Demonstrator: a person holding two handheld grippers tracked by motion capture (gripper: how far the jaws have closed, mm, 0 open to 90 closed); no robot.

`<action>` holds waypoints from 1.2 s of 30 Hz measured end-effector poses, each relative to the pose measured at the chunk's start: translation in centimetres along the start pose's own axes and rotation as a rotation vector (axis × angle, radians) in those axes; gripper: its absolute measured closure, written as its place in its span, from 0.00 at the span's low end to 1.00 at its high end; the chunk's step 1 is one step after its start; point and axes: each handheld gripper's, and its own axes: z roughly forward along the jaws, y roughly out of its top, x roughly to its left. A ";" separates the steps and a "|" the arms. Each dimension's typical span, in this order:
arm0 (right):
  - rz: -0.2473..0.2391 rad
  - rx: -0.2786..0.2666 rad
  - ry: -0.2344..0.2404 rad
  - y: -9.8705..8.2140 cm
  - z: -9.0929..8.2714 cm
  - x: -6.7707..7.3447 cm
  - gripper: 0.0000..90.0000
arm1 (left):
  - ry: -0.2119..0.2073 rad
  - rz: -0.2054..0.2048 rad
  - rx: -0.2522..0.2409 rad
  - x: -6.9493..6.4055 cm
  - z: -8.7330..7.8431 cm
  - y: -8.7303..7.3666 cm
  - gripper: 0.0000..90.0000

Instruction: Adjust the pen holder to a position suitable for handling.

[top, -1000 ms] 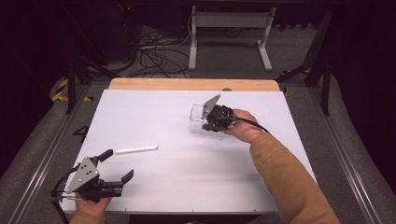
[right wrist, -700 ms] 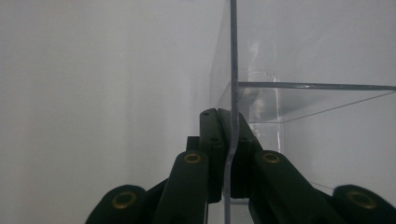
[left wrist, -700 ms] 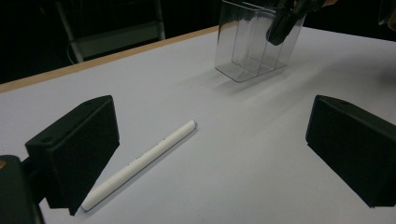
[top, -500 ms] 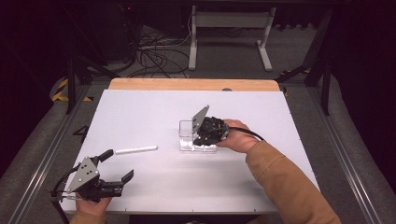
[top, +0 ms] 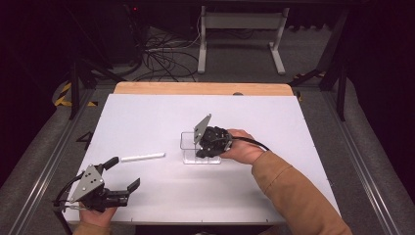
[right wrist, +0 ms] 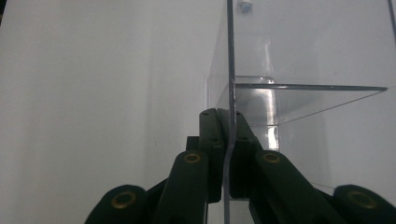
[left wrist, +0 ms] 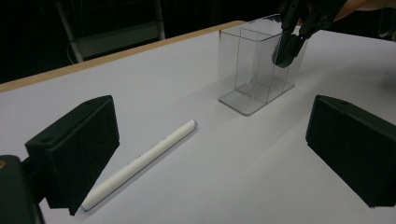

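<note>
We have dragged the clear box [top: 200, 147] nearer the pen [top: 143, 157], our right gripper [top: 204, 148] fingers clamped on its wall. Left gripper [top: 120, 181] fingers spread, empty, pen just ahead; probably it goes in.

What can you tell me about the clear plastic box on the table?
The clear plastic box is an open-topped rectangular container with an inner divider making two compartments, both empty. It stands upright on the white table, right of the white pen. The right gripper is clamped on one wall from above.
</note>
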 end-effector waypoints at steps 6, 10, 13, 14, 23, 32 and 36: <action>0.010 -0.009 -0.006 0.0 0.0 0.0 0.97 | -0.001 0.001 0.000 0.0 0.0 0.0 0.04; 0.008 -0.012 -0.008 -0.1 -0.1 0.0 0.96 | -0.001 0.001 0.001 0.0 0.0 0.0 0.04; 0.011 -0.032 -0.024 -0.2 -0.3 0.1 0.89 | -0.002 0.004 0.004 0.0 0.1 0.0 0.04; 0.015 -0.044 -0.021 -0.3 -0.5 0.1 0.88 | -0.002 0.003 0.003 0.0 0.1 0.0 0.04; 0.054 -0.177 -0.073 -0.8 -3.8 0.4 0.58 | -0.011 0.002 0.013 0.0 0.5 0.1 0.03; 0.098 -0.315 -0.131 -2.0 -6.6 1.0 0.36 | -0.016 -0.003 0.015 0.1 0.9 0.2 0.03; 0.113 -0.379 -0.177 -2.6 -7.8 1.6 0.28 | -0.018 0.010 0.019 0.1 1.0 0.2 0.03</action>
